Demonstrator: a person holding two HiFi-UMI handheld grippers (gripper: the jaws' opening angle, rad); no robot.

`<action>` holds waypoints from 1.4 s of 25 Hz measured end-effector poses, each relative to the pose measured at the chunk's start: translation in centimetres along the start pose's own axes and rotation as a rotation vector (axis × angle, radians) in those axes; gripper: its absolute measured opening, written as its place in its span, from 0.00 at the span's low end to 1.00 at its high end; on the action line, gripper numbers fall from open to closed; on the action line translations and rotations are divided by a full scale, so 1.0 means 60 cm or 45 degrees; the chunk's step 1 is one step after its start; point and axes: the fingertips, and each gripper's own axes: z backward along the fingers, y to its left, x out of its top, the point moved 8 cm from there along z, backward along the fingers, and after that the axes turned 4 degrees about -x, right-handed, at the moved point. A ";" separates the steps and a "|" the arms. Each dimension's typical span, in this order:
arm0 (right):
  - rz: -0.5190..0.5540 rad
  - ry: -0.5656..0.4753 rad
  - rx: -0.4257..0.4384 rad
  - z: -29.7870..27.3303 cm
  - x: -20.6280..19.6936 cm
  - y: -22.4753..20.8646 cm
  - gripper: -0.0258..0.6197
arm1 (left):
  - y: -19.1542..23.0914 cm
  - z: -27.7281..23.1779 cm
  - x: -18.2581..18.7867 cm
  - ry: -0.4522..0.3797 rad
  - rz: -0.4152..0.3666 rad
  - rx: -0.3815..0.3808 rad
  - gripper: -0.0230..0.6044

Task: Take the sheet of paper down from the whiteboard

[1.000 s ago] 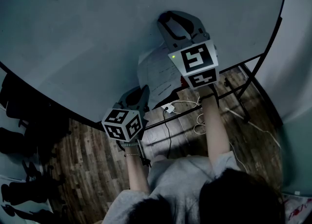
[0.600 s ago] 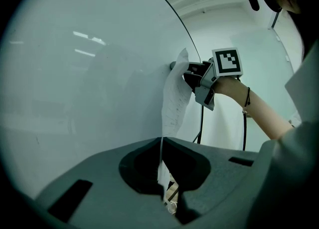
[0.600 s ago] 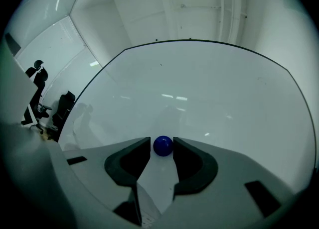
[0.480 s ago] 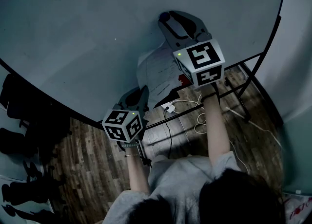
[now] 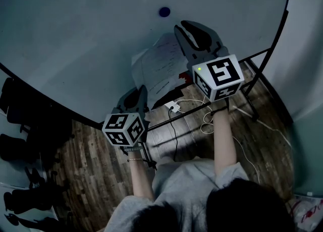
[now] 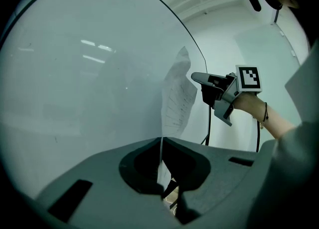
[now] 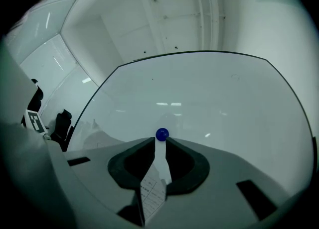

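Observation:
The sheet of paper (image 5: 154,69) hangs against the whiteboard (image 5: 75,34), its upper part curling off the surface. A blue magnet (image 5: 164,11) sits on the board just above the sheet's top. My left gripper (image 5: 135,97) is shut on the paper's lower edge, which runs thin between its jaws (image 6: 161,141). My right gripper (image 5: 187,28) is at the sheet's upper right, below and right of the magnet. Its jaws (image 7: 159,144) are closing with a strip of the paper (image 7: 152,193) between them and a narrow gap still showing. The magnet (image 7: 162,134) lies straight ahead of them.
The board's black frame (image 5: 282,29) curves down the right side to its stand legs (image 5: 250,100). Below lie a white adapter (image 5: 174,107) and cables (image 5: 207,122) on the wood floor. Dark shapes (image 5: 20,125) line the left. A pale wall (image 5: 308,49) is on the right.
My right gripper has moved right and down off the magnet, which now shows on the board. The paper's top has come away from the board and curls. My left gripper has kept still.

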 end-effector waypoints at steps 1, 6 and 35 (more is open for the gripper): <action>-0.003 0.003 -0.002 0.005 -0.003 0.001 0.14 | -0.001 0.001 -0.001 -0.002 -0.001 0.005 0.05; -0.020 0.029 0.003 0.021 -0.015 0.008 0.11 | -0.003 0.005 -0.001 -0.017 -0.002 0.021 0.05; -0.051 0.126 0.054 0.070 -0.049 0.018 0.04 | 0.009 0.023 -0.011 -0.114 -0.006 0.119 0.05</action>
